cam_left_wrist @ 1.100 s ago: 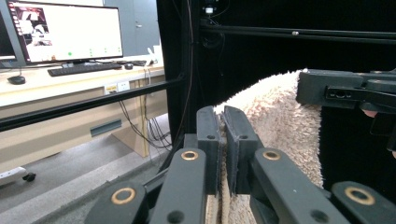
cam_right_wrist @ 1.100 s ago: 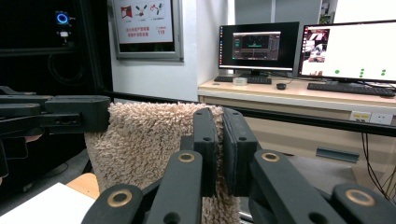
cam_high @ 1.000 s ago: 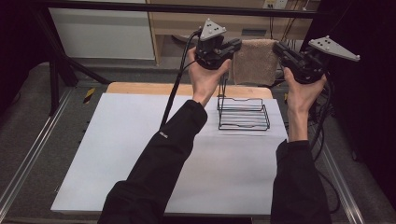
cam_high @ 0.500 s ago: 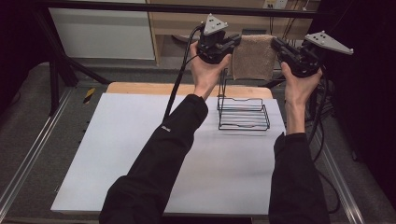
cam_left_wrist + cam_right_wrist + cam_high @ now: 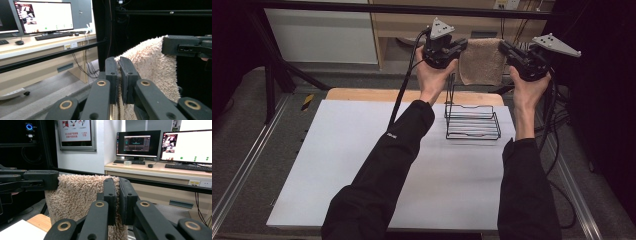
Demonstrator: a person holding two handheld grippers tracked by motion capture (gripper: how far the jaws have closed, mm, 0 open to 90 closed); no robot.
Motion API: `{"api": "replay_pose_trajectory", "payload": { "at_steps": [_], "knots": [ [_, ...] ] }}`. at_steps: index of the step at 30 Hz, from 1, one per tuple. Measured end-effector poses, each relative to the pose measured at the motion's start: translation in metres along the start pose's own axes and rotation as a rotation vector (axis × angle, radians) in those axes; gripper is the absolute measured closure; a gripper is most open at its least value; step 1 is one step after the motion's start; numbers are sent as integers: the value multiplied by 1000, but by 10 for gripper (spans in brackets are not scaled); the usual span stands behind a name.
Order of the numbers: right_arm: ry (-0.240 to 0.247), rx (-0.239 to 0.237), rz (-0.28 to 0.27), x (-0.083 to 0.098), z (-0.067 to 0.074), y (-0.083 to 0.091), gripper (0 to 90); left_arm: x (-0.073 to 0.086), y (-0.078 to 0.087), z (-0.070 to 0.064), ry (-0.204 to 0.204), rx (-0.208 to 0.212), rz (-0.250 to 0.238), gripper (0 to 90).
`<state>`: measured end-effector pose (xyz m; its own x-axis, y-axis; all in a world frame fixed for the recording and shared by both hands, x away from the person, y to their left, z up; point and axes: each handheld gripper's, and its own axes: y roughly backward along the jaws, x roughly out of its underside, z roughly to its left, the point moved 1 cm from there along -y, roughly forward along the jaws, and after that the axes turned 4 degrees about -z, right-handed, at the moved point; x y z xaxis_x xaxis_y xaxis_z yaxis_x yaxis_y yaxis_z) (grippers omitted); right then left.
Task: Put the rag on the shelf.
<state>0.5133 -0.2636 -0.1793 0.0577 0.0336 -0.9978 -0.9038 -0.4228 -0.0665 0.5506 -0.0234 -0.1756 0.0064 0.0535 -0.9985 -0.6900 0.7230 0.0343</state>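
A beige terry towel (image 5: 482,64) hangs by its top edge, stretched between my two grippers past the far edge of the table. My left gripper (image 5: 462,48) is shut on the towel's left top corner. In the left gripper view its jaws (image 5: 119,63) pinch the towel (image 5: 150,62), with the right gripper (image 5: 185,46) at the far corner. My right gripper (image 5: 505,48) is shut on the right top corner. The right gripper view shows its jaws (image 5: 118,184) clamped on the towel (image 5: 77,195), across from the left gripper (image 5: 35,180). A black wire rack (image 5: 472,121) stands on the table just below and nearer than the towel.
A white sheet (image 5: 362,165) covers the table, and a wooden edge (image 5: 362,94) shows at the far side. Metal rails (image 5: 242,170) run along both sides. Black cables (image 5: 404,85) trail from the grippers. Desks with monitors (image 5: 187,145) stand beyond.
Both hands have carried the stretched towel a little farther from the person, toward the table's far side. The right gripper has drifted slightly left. Both grips on the towel are unchanged.
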Motion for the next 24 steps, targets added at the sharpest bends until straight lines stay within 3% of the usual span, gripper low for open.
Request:
{"api": "replay_pose_trajectory", "payload": {
  "at_steps": [11,24],
  "knots": [
    [10,-5,41,17,-4,-1,853,15,-5,-2,-25,9,43,852],
    [-17,0,66,37,-18,15,853,29,-10,-20,-56,50,80,852]
  ]
}}
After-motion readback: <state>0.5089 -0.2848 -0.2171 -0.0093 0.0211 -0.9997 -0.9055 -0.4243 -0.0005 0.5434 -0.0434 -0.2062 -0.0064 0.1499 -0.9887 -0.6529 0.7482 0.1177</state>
